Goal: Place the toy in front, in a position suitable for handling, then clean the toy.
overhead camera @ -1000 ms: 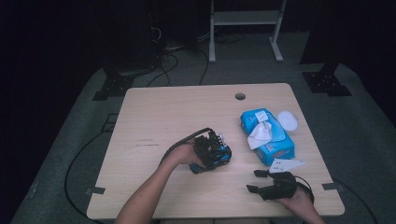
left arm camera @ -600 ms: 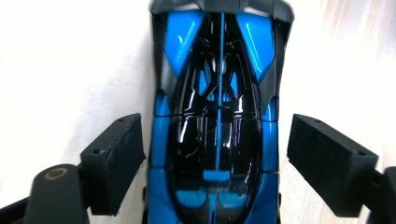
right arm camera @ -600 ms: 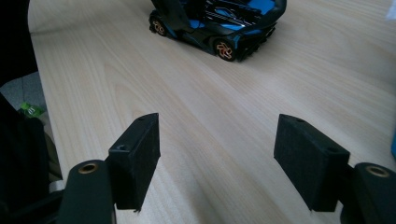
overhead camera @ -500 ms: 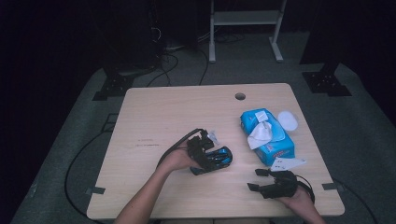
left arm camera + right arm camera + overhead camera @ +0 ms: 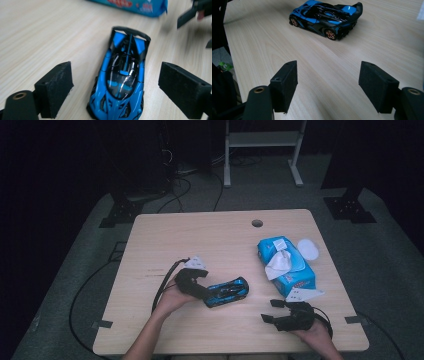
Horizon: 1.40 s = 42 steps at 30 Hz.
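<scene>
Left hand-held gripper level (jaws just opening) around blue toy car.

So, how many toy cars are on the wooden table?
1. The blue and black toy sports car stands on the light wooden table, between the open jaws of the left gripper. Nothing seems hidden.

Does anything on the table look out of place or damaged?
Nothing stands out. The blue toy car stands upright on its wheels, and one wipe sticks out of the wipes pack, as is normal.
</scene>
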Each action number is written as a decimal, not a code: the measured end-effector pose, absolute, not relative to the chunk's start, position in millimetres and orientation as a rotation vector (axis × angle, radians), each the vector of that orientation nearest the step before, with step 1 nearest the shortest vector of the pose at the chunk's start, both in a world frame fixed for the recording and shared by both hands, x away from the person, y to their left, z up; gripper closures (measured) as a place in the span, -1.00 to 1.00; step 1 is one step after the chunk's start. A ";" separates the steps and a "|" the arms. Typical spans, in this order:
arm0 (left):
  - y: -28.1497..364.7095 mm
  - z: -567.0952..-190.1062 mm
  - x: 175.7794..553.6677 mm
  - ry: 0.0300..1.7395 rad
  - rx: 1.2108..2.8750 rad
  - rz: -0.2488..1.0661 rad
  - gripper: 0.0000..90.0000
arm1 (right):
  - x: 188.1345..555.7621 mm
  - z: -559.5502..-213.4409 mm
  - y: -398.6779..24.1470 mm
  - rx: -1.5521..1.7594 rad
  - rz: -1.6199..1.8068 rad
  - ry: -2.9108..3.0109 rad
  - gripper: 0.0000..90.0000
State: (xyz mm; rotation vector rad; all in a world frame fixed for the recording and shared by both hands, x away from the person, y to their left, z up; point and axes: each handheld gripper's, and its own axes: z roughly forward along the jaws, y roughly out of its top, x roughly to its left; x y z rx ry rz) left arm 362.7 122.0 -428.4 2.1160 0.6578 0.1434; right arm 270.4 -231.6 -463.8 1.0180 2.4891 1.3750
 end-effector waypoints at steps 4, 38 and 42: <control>143.2 -436.2 351.4 0.705 1.976 0.205 -0.79 | 273.7 -457.7 -229.5 0.998 1.382 2.480 -0.32; 153.4 -453.2 330.8 0.693 1.892 0.337 -0.82 | 358.2 -414.9 -250.8 1.091 1.141 2.165 -0.14; 152.1 -453.3 332.5 0.705 1.911 0.366 -0.82 | 360.7 -422.0 -250.6 1.092 1.084 2.158 -0.10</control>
